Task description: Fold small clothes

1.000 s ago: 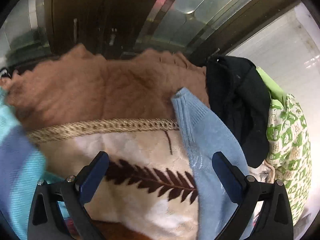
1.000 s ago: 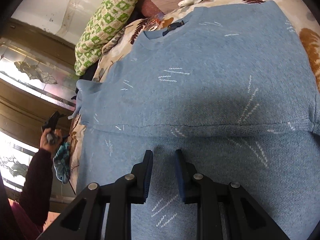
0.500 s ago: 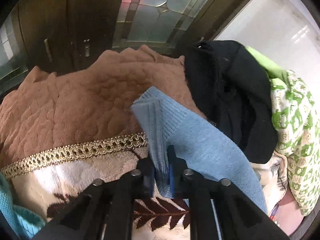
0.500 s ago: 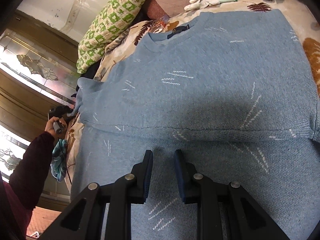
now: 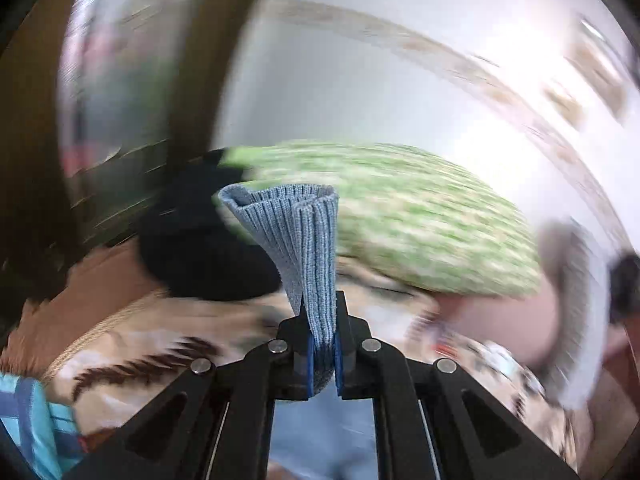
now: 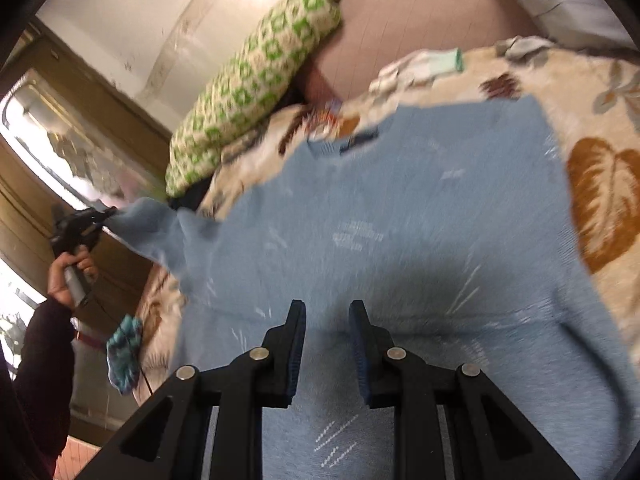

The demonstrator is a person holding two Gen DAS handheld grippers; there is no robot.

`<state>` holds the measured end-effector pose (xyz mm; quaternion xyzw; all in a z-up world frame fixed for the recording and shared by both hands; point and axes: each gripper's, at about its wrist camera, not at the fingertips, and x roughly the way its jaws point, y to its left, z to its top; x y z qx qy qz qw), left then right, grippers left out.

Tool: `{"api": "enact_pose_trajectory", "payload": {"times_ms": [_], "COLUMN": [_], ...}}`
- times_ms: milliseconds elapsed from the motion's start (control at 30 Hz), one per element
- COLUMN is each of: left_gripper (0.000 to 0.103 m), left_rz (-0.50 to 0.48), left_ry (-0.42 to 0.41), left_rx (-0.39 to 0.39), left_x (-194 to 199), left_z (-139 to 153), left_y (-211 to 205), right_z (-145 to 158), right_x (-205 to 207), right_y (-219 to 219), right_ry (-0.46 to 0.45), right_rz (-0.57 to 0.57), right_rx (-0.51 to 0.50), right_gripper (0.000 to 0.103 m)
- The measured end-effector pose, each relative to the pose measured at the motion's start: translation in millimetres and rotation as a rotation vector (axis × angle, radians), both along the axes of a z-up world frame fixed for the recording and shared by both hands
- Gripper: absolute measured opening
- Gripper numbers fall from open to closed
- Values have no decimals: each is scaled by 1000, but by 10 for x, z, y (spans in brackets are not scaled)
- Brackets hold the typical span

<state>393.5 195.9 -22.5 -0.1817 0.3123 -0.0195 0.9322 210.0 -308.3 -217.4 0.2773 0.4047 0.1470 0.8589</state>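
Note:
A light blue knit sweater [image 6: 400,232] lies spread on a leaf-patterned blanket [image 6: 600,184]. My left gripper [image 5: 323,344] is shut on the sweater's ribbed sleeve cuff [image 5: 296,232], which fans out above the jaws. In the right wrist view the left gripper [image 6: 86,222] holds that sleeve [image 6: 160,232] lifted off the bed at the left. My right gripper [image 6: 326,320] hovers just above the sweater's lower body, jaws a little apart with nothing between them.
A green-and-white patterned pillow [image 6: 256,80] and a black garment [image 5: 200,248] lie at the bed's far side. White gloves [image 6: 420,66] lie near the headboard. A turquoise cloth [image 6: 124,352] hangs at the bed's left edge. A wooden door [image 6: 60,128] stands behind.
My left gripper has closed on the sleeve cuff and lifted it up off the blanket, swinging fast. The right gripper has stayed over the sweater's body.

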Motion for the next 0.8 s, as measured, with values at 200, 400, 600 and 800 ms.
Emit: {"api": "enact_pose_trajectory", "payload": {"times_ms": [200, 400, 600, 800], "left_gripper": [7, 7, 33, 69], "left_rz": [-236, -517, -742, -614], "left_ry": [2, 35, 129, 12], "left_rx": [72, 171, 146, 17], "left_x": [-261, -704, -921, -935], "left_z": [440, 204, -197, 0], "left_y": [-1531, -3239, -4003, -3391], "right_z": [207, 292, 246, 317], "right_x": [-142, -307, -427, -437], "right_y": [-481, -1155, -1763, -1843], "right_ry": [-55, -89, -59, -99], "right_rz": [-111, -256, -343, -358], "right_rx": [80, 174, 337, 353], "right_gripper": [26, 26, 43, 73]}}
